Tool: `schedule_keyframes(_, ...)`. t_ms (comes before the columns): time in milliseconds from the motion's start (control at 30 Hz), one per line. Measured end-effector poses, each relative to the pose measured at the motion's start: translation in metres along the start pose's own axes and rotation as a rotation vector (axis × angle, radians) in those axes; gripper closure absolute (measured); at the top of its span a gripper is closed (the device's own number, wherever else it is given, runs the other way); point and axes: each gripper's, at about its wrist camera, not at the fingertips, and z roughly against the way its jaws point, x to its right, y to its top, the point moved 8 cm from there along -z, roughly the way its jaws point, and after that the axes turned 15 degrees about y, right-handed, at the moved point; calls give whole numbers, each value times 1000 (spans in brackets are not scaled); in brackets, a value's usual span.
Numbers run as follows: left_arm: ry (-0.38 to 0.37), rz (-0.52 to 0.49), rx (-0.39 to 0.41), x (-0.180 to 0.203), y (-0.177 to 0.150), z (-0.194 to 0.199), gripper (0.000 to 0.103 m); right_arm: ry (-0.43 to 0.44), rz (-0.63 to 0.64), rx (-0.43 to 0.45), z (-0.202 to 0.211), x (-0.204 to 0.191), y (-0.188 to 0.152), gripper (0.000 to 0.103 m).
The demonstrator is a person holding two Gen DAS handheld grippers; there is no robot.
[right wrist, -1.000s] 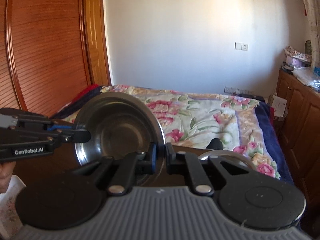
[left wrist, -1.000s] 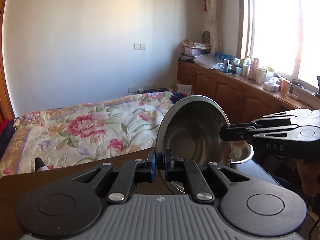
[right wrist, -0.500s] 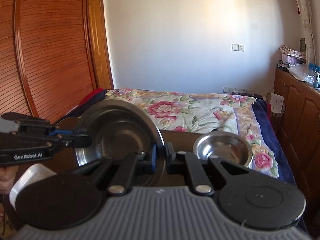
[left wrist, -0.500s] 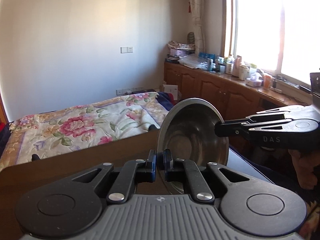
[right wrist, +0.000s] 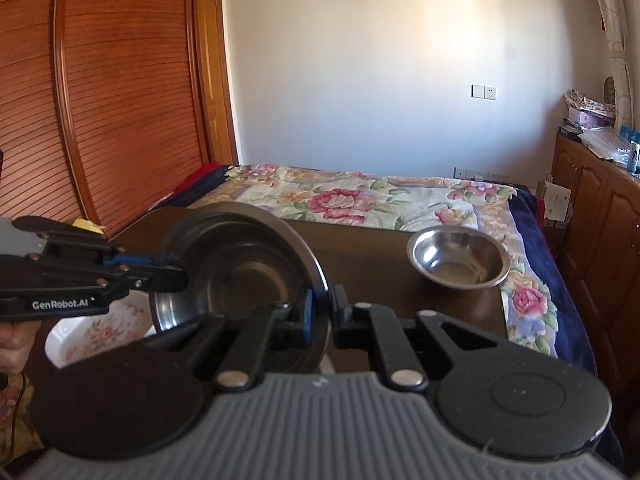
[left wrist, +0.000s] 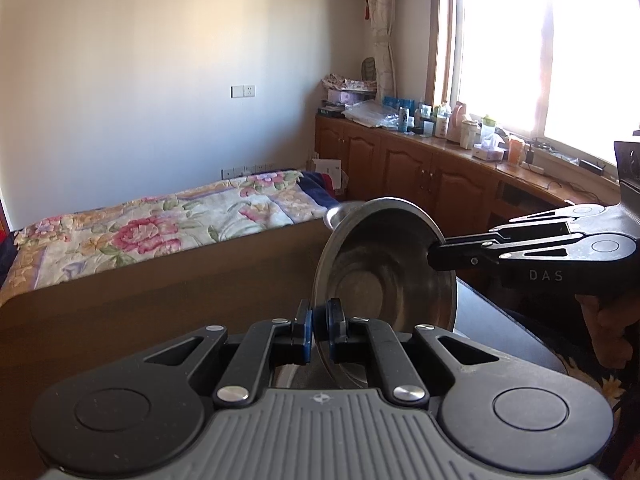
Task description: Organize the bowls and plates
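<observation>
Both claws are clamped on the rim of one steel bowl [right wrist: 240, 276]: my left gripper [left wrist: 319, 330] pinches its near edge, my right gripper [right wrist: 322, 314] the opposite side, so I carry it tilted almost on edge above the dark tabletop [right wrist: 372, 264]. A smaller bowl [right wrist: 460, 258] sits near the far right corner, nearer my right hand. A flowered plate [right wrist: 104, 332] lies below by the left edge, so I judge either could take it.

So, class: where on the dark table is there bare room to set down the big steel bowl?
Bare table lies between the big steel bowl and the small steel bowl. The left corner is crowded by the floral dish.
</observation>
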Motion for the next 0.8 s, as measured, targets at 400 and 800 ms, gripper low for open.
schedule_keyframes(400,-7,42,-70,3,-40,3,94,3,-15,-4,2,-15,-35,92)
schedule_keyframes(800,-3,36,-100,4,-55,-5,93,-14,-16,-27,-5,-17,-48,92)
